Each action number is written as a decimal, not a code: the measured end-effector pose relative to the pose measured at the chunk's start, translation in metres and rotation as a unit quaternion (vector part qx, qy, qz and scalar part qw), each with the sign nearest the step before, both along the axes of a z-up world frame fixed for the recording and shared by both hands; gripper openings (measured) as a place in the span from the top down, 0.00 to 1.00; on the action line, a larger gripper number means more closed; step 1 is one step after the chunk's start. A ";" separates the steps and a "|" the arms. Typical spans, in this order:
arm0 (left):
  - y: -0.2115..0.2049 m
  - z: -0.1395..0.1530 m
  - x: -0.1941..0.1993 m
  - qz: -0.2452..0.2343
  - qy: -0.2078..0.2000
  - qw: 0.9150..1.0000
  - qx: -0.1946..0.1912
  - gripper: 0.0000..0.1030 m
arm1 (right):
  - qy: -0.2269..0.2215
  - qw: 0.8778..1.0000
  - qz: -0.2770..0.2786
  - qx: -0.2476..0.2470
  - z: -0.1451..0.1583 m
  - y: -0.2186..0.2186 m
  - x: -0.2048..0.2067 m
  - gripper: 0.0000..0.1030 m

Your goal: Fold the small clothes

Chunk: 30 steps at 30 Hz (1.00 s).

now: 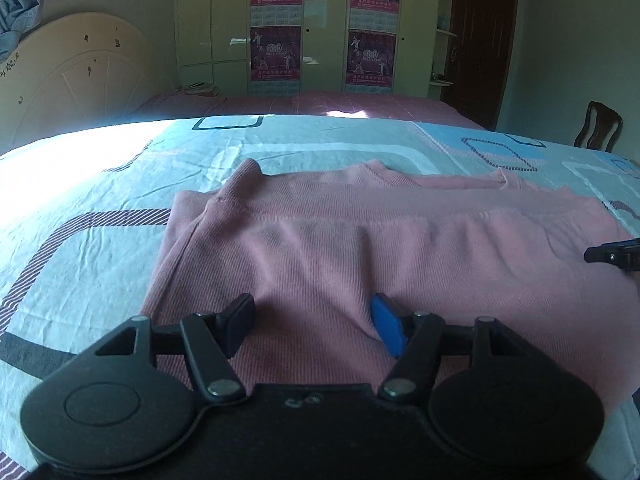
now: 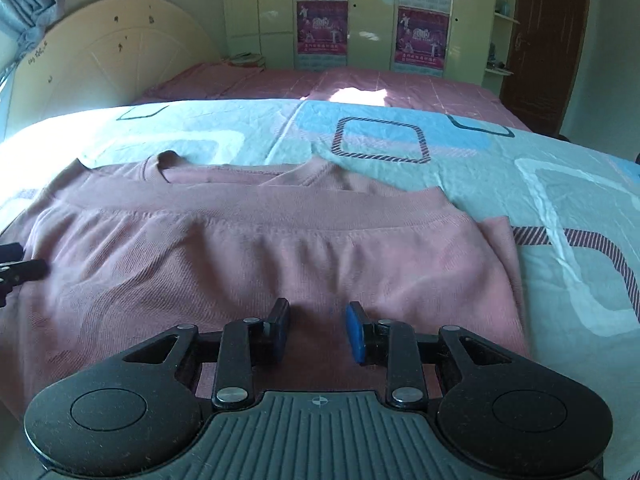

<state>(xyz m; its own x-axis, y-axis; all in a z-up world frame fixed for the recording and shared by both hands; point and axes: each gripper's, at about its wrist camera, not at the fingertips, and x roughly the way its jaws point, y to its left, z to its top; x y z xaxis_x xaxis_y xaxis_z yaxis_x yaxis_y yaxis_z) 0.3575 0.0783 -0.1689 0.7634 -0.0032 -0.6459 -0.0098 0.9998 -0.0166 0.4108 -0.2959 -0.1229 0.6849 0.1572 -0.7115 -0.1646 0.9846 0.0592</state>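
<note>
A pink ribbed garment (image 1: 360, 248) lies folded on the bed, its hem band doubled over toward the neckline; in the right wrist view the pink garment (image 2: 248, 248) fills the middle. My left gripper (image 1: 316, 320) hovers over its near left part, open, with nothing between the pads. My right gripper (image 2: 318, 328) is over the near right part, open with a narrower gap and empty. The right gripper's fingertip (image 1: 608, 256) pokes in at the right edge of the left wrist view. The left gripper's fingertip (image 2: 20, 272) shows at the left edge of the right wrist view.
The garment rests on a pale blue patterned bedsheet (image 1: 80, 240), with a pink sheet (image 2: 360, 84) further back. A cream headboard (image 1: 72, 76) stands at the left, wardrobes with posters (image 1: 276, 24) behind, a dark door (image 1: 480, 40) and a wooden chair (image 1: 598, 126) at the right.
</note>
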 end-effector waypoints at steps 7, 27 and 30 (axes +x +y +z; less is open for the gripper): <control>0.011 0.015 -0.021 0.030 0.001 1.000 -0.004 0.43 | -0.008 0.999 -0.039 -0.001 0.012 -0.021 -0.024 0.63; 0.017 0.016 -0.055 0.040 0.025 0.998 0.030 0.45 | 0.022 0.996 -0.061 -0.053 0.005 -0.033 -0.068 0.60; 0.016 0.020 -0.055 0.046 0.031 0.998 0.026 0.42 | 0.024 0.996 -0.064 -0.052 0.006 -0.033 -0.071 0.60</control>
<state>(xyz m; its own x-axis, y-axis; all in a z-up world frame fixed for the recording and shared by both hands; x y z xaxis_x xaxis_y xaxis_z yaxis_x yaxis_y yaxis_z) 0.3025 0.0939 -0.1492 0.7169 0.0998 -0.6900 -0.1006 0.9942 0.0394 0.3398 -0.3288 -0.1167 0.6598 -0.0063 -0.7514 -0.0365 0.9985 -0.0404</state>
